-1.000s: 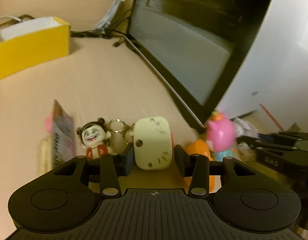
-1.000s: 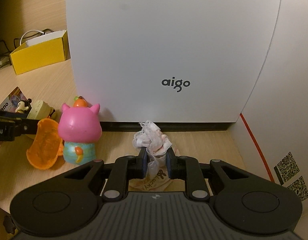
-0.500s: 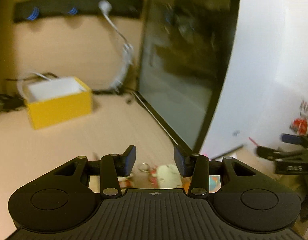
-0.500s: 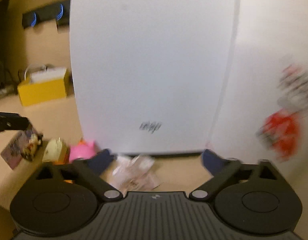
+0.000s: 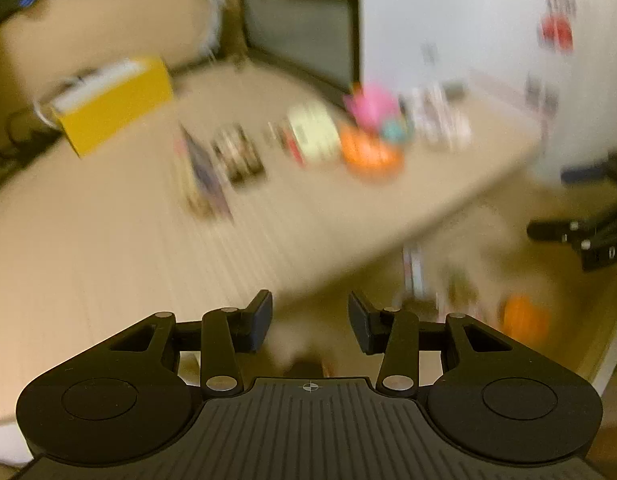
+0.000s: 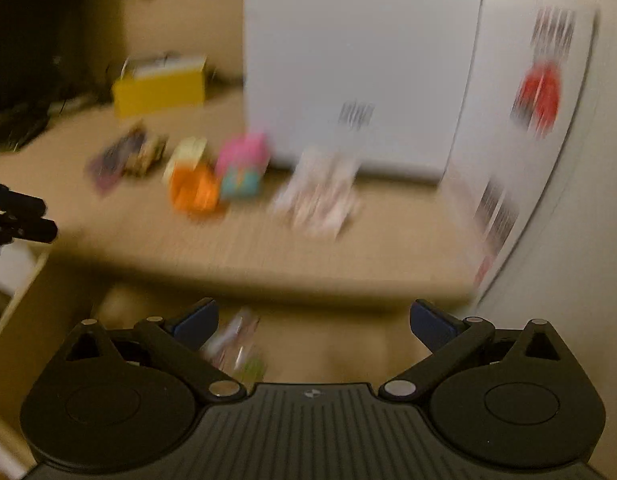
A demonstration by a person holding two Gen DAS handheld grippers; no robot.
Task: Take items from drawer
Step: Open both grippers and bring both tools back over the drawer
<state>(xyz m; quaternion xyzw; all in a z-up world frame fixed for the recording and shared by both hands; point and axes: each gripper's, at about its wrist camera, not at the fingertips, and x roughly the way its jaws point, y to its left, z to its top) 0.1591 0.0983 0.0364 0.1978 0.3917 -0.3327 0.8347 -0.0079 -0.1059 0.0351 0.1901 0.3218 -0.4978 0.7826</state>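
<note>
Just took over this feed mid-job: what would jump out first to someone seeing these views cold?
Brightest is the row of small items on the tabletop: a pink toy touching an orange piece, and a pale crinkly packet before the big white box. A yellow box sits behind them at left. Both views are blurred; the right claw and left claw are open and empty.

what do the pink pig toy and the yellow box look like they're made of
Pink pig toy: probably moulded plastic or vinyl, judging by its solid bright colour; blur hides the finish. Yellow box: likely matte cardboard, with flat sides, square edges and a pale inside.
</note>
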